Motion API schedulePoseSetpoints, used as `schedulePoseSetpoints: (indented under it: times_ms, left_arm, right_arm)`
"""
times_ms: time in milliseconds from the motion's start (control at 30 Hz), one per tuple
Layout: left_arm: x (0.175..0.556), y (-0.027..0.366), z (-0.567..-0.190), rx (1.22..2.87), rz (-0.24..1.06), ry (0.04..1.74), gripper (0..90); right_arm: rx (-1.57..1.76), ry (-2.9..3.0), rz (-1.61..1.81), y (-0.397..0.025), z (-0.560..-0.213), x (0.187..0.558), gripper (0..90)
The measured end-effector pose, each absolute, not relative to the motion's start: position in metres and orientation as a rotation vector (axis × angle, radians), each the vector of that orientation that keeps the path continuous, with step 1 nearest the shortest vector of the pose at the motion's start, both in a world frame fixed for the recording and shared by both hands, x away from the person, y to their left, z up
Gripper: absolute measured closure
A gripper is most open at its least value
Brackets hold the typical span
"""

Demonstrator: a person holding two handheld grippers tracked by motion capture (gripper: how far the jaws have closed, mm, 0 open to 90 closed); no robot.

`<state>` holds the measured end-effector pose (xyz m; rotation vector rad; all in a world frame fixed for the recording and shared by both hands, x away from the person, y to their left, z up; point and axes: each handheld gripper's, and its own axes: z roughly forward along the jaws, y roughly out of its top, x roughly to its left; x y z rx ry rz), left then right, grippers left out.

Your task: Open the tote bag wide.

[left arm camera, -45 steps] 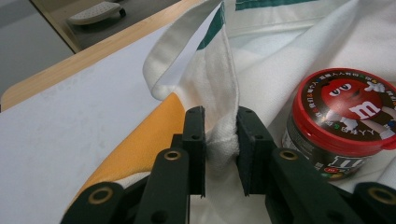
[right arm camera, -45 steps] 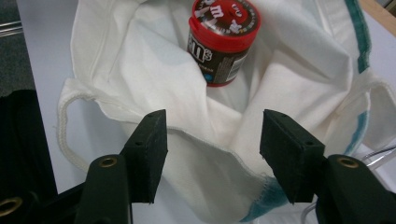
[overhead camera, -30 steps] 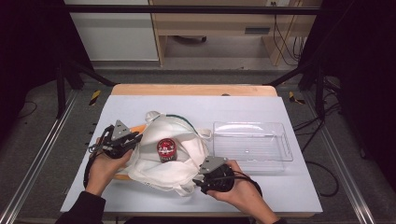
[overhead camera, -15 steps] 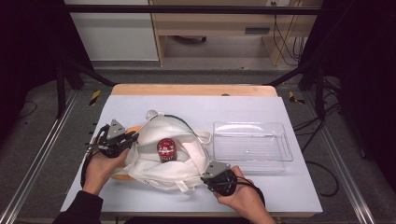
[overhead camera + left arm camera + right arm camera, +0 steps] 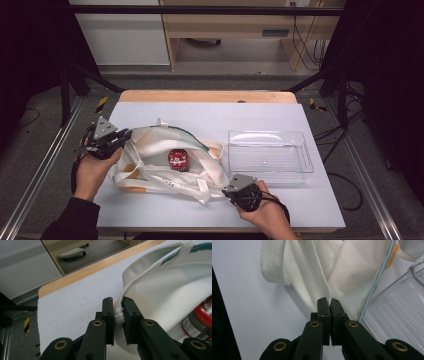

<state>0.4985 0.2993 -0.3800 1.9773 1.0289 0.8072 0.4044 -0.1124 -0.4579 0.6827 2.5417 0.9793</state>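
Two grippers clamp white bag (image 5: 165, 167) on counter (image 5: 310, 200): left gripper (image 5: 118, 312) fingers pinch rim, right gripper (image 5: 327, 305) fingers pinch edge. Red can (image 5: 178, 159) inside bag, label unreadable. Bag's green print illegible.

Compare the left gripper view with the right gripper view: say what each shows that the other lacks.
Left gripper view: the left gripper shut on a bunched edge of the white cloth bag, the red can inside it, and the table's wooden edge.
Right gripper view: the right gripper pinching a thin fold, beside the clear plastic tray.
Both: the bag and the white tabletop.
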Motion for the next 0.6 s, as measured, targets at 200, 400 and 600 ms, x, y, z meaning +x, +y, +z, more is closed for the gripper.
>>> schedulePoseSetpoints:
  times_ms: [200, 400, 600]
  left_arm:
    - [0.503, 0.306, -0.405, 1.984, 0.771, 1.078, 81.0]
    - [0.505, 0.312, -0.418, 1.977, 0.757, 1.11, 81.1]
    - [0.507, 0.315, -0.433, 1.974, 0.739, 1.141, 81.2]
  right_arm:
    - [0.684, 2.542, 0.976, -0.112, -0.464, 0.405, 88.9]
    - [0.683, 2.542, 0.975, -0.111, -0.466, 0.405, 88.9]
    - [0.687, 2.54, 0.967, -0.111, -0.466, 0.405, 88.8]
